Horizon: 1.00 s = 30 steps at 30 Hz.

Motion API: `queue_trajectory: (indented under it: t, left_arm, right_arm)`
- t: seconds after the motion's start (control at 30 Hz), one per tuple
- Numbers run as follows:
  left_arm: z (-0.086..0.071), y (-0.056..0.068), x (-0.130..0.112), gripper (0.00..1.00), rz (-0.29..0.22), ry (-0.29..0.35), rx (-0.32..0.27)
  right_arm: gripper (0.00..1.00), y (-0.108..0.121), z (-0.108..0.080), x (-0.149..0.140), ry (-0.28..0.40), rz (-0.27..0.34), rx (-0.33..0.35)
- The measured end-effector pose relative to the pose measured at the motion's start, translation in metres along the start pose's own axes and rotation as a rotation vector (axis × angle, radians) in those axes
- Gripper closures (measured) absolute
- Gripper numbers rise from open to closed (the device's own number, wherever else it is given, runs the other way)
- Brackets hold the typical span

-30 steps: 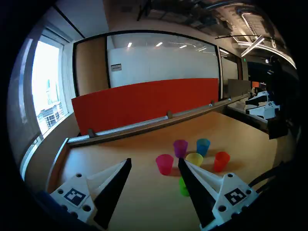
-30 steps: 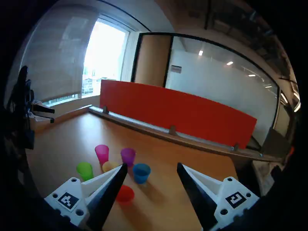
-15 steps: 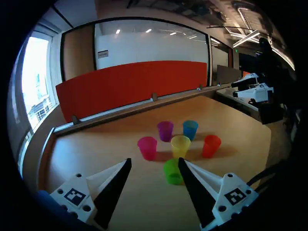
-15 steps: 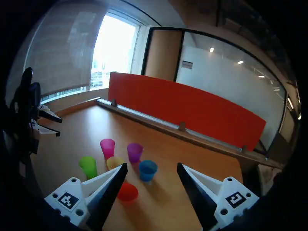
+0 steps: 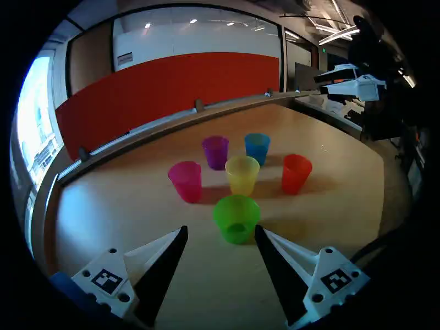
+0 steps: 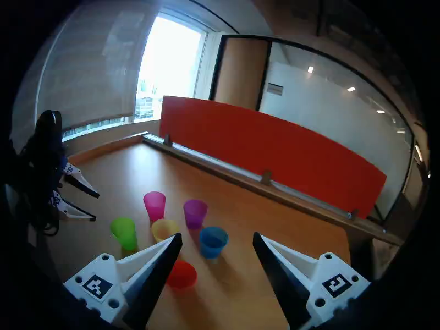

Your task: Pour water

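Above the table (image 5: 341, 165) the left gripper (image 5: 220, 228) faces the green cup (image 5: 236, 218), the right gripper (image 6: 217, 235) the blue cup (image 6: 213, 242); both sets of fingers are spread wide, empty.

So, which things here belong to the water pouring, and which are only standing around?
For the job: green cup, pink cup, purple cup, yellow cup, blue cup, orange cup, on the wooden table.
Only around: red divider, window.
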<state>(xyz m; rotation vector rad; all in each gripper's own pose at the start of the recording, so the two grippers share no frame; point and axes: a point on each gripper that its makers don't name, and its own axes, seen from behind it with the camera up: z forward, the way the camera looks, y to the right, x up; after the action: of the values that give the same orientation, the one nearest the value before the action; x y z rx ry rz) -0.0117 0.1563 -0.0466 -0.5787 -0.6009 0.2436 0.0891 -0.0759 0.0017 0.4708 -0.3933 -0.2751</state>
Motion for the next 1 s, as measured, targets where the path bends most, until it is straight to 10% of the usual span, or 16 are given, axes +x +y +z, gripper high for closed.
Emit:
queue_trajectory:
  t: [1.0]
  left_arm:
    - [0.080,0.020,-0.036,0.10,-0.012,-0.093,-0.066]
  right_arm:
    - [0.00,0.004,0.035,-0.012,-0.036,-0.009,0.042]
